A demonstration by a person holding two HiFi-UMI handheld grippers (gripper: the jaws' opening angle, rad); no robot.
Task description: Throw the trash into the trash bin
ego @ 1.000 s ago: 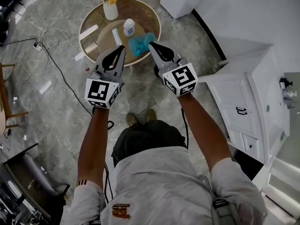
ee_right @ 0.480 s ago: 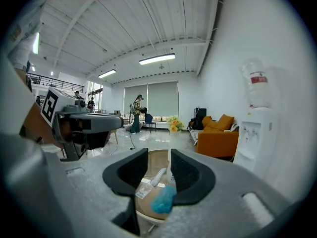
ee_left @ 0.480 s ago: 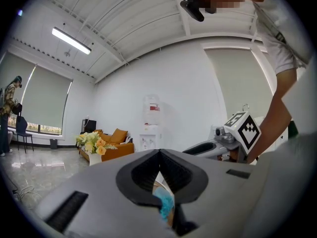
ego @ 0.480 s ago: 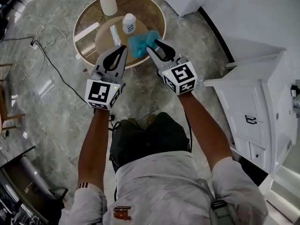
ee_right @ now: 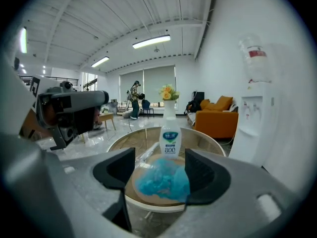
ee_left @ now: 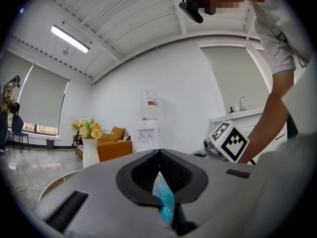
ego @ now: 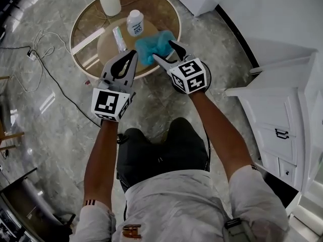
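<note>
It looks like a big office lounge, with an orange sofa (ee_right: 218, 120), a water cooler (ee_left: 149, 128), a round table (ego: 156, 6), a vase of flowers (ee_right: 169, 103) and a shiny stone floor (ego: 55, 130).

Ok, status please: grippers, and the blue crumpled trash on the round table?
Left gripper shut, empty. Right gripper jaws just opened, lined up on blue crumpled trash, not gripping. White bottle close behind it.

The left tongs (ego: 132, 56) and right tongs (ego: 163, 51) are grey shells, black inside; behind each sits a white cube (ego: 111, 104) of black square markers. Further back: a pale mottled short-sleeved shirt (ego: 174, 205) (orange emblem (ego: 131, 229) low down), dark trousers (ego: 161, 153).
</note>
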